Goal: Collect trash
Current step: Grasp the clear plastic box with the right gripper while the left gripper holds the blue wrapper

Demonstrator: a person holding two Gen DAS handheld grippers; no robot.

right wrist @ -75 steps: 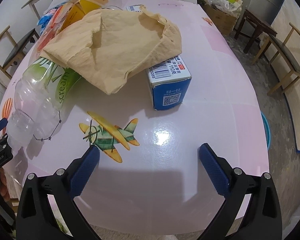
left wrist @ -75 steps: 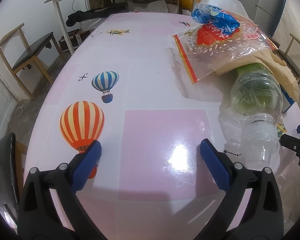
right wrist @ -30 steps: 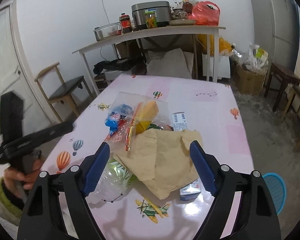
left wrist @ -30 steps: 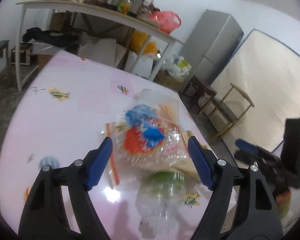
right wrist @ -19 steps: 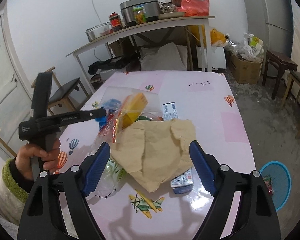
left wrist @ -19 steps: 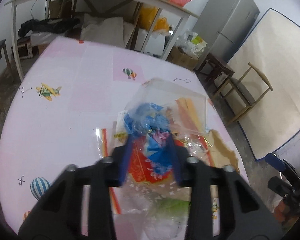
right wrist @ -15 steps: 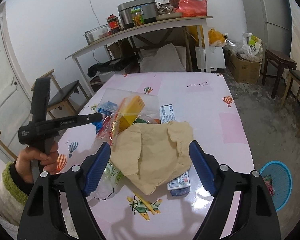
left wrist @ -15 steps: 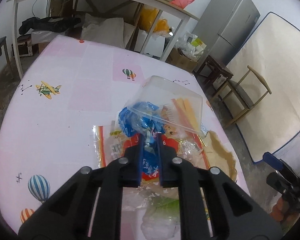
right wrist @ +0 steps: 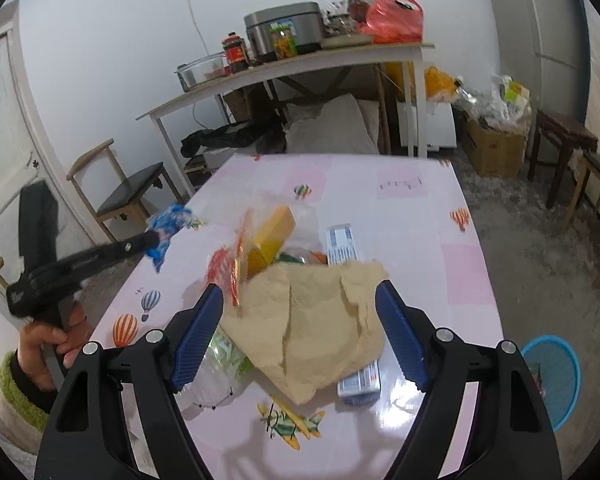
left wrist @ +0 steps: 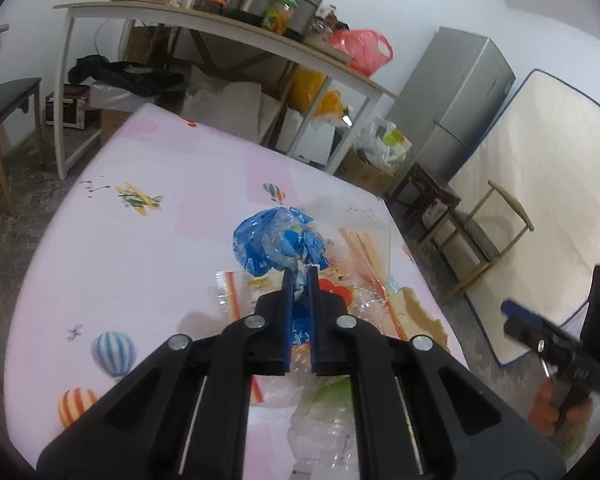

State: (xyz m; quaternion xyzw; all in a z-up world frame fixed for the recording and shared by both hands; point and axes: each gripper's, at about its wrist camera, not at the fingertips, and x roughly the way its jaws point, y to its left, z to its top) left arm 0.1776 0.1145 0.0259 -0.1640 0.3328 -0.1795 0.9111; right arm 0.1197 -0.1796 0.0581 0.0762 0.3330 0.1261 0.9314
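Pinching blue wrapper (left wrist: 278, 242), left tool (left wrist: 299, 280).

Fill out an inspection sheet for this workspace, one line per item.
Surface: pink table, balloon and plane prints.
Job's things: blue wrapper lifted; brown paper, clear bottle, zip bag, blue-white carton on table.
Clutter: yellow box among the trash.
Grippers: left gripper jaws shut on blue wrapper; right gripper open above brown paper.
Cables: nothing seen.
Surroundings: blue basket on floor, chairs, shelf, fridge.
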